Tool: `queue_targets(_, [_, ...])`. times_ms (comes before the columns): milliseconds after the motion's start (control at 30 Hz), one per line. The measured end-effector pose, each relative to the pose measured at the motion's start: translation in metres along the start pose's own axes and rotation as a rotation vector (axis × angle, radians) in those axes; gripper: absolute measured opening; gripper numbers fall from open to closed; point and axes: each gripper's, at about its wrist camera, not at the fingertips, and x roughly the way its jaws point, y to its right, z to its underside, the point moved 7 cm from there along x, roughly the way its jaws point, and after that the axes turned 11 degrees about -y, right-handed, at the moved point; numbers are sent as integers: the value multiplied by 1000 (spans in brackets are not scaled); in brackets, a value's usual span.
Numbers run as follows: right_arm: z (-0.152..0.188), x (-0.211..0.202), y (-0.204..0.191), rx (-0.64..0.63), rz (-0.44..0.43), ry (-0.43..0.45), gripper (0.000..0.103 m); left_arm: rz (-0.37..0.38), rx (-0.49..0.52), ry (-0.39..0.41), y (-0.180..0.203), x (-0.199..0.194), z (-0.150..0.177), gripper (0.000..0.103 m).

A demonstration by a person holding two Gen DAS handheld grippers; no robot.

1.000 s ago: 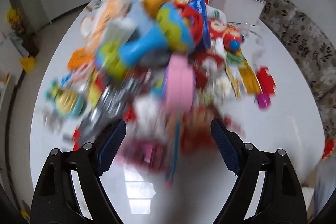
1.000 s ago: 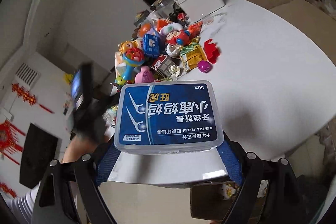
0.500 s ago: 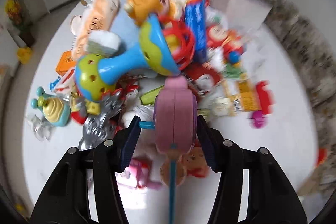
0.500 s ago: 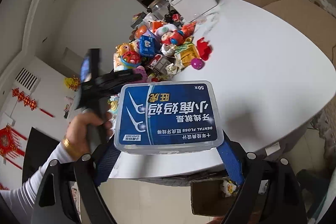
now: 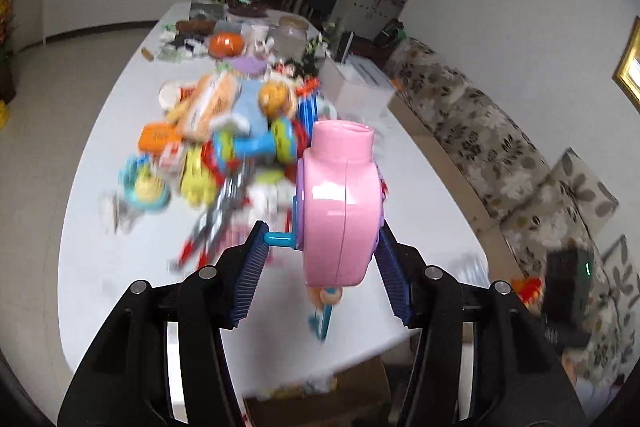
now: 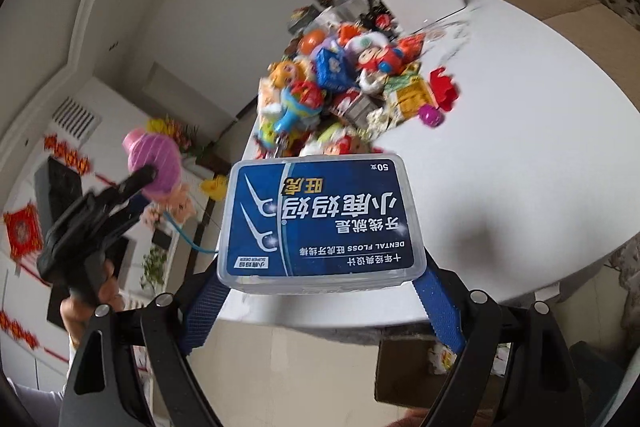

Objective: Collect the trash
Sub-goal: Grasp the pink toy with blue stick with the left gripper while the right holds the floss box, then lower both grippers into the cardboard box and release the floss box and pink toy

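The left tongs (image 5: 320, 251) are closed to a medium gap and pinch a pink plastic toy (image 5: 340, 203): the right pad presses its flat side, while the left pad (image 5: 250, 267) meets a small blue crank (image 5: 282, 239) sticking out of the toy's other side. The toy hangs in the air above the near part of the white table (image 5: 100, 227), with a blue cord (image 5: 322, 319) dangling under it. Behind it, a blurred heap of toys and wrappers (image 5: 224, 147) lies on the table.

The right tongs (image 6: 320, 291) are spread wide and clamp a clear dental floss box (image 6: 320, 223) by its two short ends, holding it above the table edge (image 6: 520, 187). A cardboard box (image 6: 416, 367) sits on the floor below.
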Motion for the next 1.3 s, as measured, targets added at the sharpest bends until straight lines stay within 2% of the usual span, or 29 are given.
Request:
queue_targets(200, [45, 11, 1, -31, 36, -122, 85, 21, -56, -132, 0, 11, 104, 53])
queue_targets(267, [69, 21, 10, -25, 57, -188, 85, 44, -87, -220, 3, 31, 143, 53])
queue_targets(367, [106, 41, 31, 18, 59, -288, 84, 69, -145, -367, 2, 72, 202, 53])
queue_targets(433, [129, 57, 52, 45, 94, -348, 85, 81, -186, -462, -2, 110, 241, 53])
queue_targets(533, [165, 89, 95, 104, 143, -428, 85, 80, -249, -562, -13, 168, 287, 53])
queue_targets(633, [199, 128, 143, 152, 208, -496, 85, 42, -315, -657, -32, 232, 327, 52])
queue_targets(700, [217, 157, 178, 182, 254, -531, 85, -7, -320, -708, -41, 267, 347, 52])
queue_targets(733, [226, 171, 197, 215, 292, -555, 85, -23, -337, -745, -48, 288, 359, 55])
queue_targets(767, [234, 183, 214, 245, 324, -580, 88, -46, -358, -779, -55, 304, 369, 65])
queue_targets(800, [237, 192, 226, 262, 344, -594, 95, -72, -379, -813, -61, 316, 382, 73])
queue_targets(833, [244, 202, 245, 277, 399, -609, 95, -87, -402, -855, -67, 331, 393, 77])
queue_targets(933, [257, 218, 272, 325, 446, -646, 95, -148, -439, -909, -88, 353, 411, 77])
queue_targets(1067, [267, 223, 284, 397, 427, -663, 95, -162, -488, -920, -102, 357, 415, 77])
queue_targets(1300, [263, 215, 266, 375, 422, -664, 95, -178, -449, -899, -106, 334, 404, 77])
